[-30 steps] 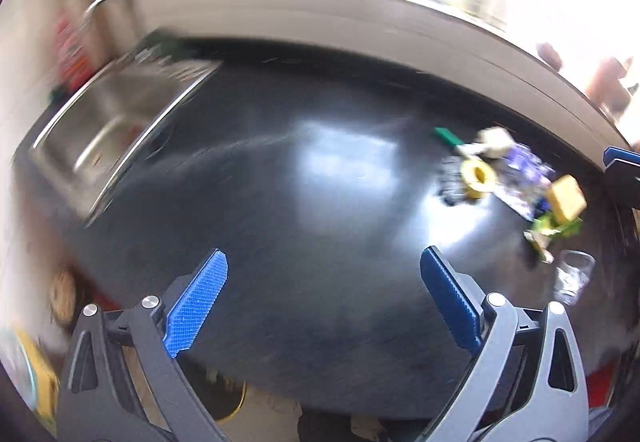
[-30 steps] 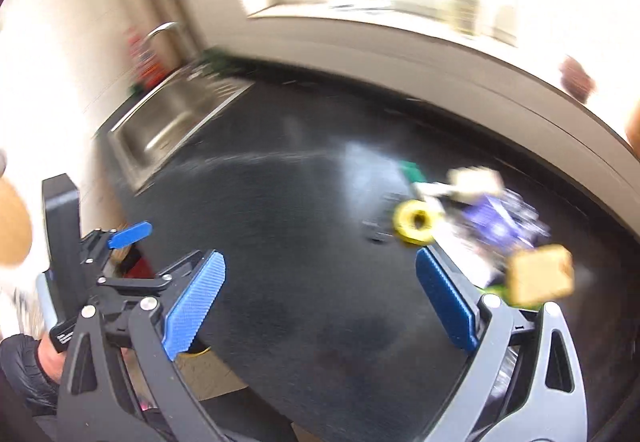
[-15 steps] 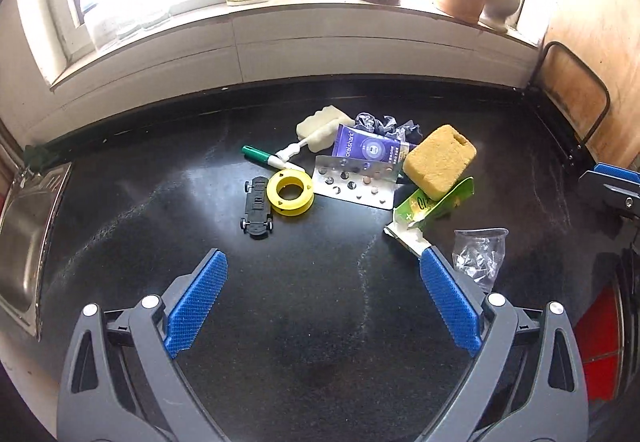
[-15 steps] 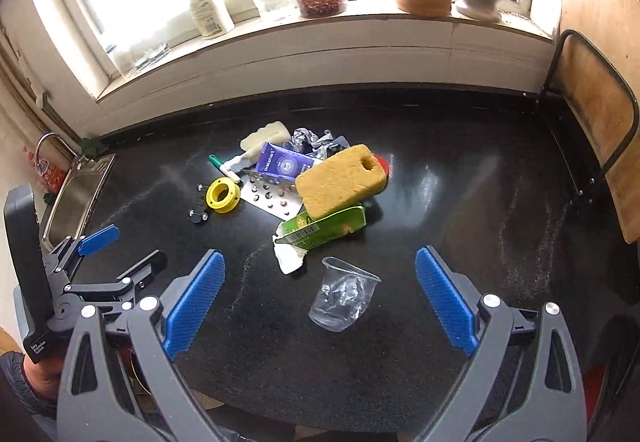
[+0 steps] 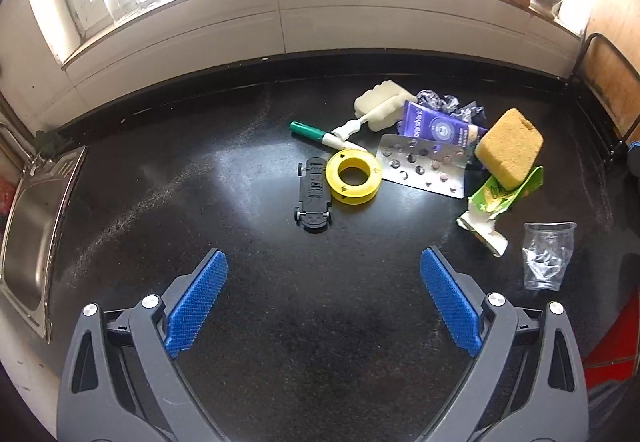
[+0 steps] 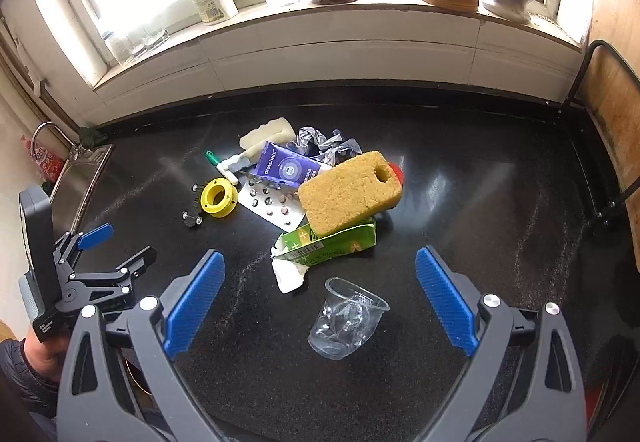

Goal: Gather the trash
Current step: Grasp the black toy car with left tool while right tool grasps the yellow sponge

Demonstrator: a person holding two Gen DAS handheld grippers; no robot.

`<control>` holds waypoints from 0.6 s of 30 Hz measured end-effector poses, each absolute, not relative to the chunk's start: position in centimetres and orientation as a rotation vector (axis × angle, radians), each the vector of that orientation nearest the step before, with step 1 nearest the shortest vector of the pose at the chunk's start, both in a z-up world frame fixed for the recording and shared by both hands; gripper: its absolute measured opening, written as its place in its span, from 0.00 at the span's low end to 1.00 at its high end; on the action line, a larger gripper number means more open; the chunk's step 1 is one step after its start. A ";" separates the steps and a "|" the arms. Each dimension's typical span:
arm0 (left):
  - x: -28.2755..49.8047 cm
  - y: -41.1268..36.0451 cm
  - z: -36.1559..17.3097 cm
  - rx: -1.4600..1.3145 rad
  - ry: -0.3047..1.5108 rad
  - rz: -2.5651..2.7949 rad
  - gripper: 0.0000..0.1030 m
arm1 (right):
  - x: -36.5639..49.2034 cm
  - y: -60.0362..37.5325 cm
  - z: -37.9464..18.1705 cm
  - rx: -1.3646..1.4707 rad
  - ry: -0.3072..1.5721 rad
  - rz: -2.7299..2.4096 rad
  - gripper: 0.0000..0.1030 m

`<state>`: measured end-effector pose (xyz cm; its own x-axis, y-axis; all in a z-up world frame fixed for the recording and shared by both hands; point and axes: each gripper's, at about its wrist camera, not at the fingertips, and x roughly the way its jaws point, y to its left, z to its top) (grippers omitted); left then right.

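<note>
Ahead of our wide-open, empty right gripper (image 6: 320, 302), a crushed clear plastic cup (image 6: 346, 322) lies on its side on the black countertop (image 6: 480, 201), just in front of the gap between the jaws. Beyond it we see a torn green carton (image 6: 332, 242) under a yellow sponge (image 6: 350, 197). Our left gripper (image 5: 322, 306) is also spread wide and empty; a toy car (image 5: 314, 193) and yellow tape roll (image 5: 352, 177) lie ahead of it.
</note>
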<state>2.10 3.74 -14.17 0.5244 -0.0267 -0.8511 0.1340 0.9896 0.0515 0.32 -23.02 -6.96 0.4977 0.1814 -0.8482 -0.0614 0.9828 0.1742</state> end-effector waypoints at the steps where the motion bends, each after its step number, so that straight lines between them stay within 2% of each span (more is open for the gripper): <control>1: 2.7 4.1 -14.8 0.119 1.022 -0.093 0.92 | 0.8 -23.0 -7.3 0.124 1.045 0.145 0.90; 8: 7.1 4.9 -19.7 0.119 1.080 -0.108 0.92 | 5.6 -22.8 -12.0 0.064 1.139 0.118 0.90; 18: 11.1 4.8 -23.4 0.153 1.108 -0.169 0.91 | 11.2 -22.3 -19.0 0.081 1.299 0.095 0.90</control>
<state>11.10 4.81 -23.36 0.4359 -0.0593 -0.8980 0.2112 0.9767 0.0380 11.18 -22.32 -18.97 0.2653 0.1156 -0.9572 -0.0242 0.9933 0.1133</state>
